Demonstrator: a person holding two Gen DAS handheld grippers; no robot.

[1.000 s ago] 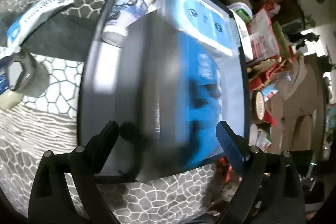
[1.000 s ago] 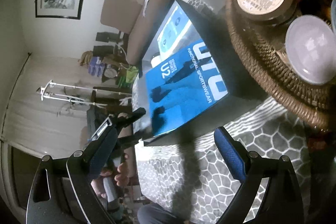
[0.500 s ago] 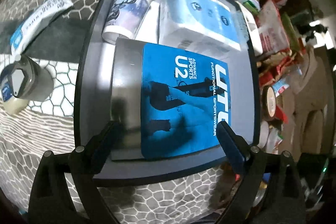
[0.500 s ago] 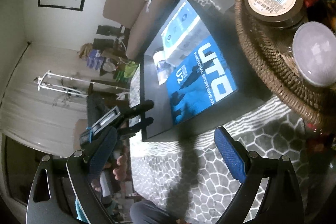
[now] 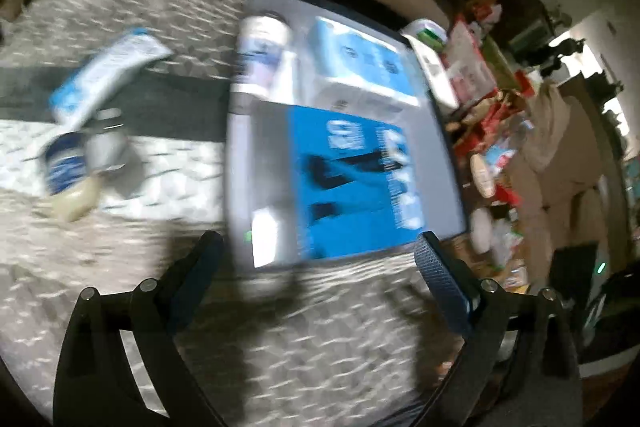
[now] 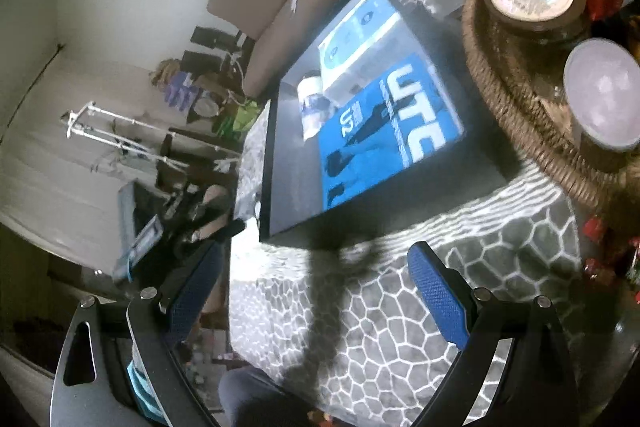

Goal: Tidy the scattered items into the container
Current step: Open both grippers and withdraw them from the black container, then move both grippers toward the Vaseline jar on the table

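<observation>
Left gripper (image 5: 318,253) jaws spread, empty; right gripper (image 6: 316,267) likewise.

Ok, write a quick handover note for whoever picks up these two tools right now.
Left tool: open, holding nothing, above the patterned cloth near the container's front edge.
Right tool: open, holding nothing, over the same cloth.
Done: in the dark container lie the blue sportswear box, the tissue pack and the printed cup.
Left: the white-and-blue pouch and the small jar lie on the cloth, left of the container. The left view is blurred.
</observation>
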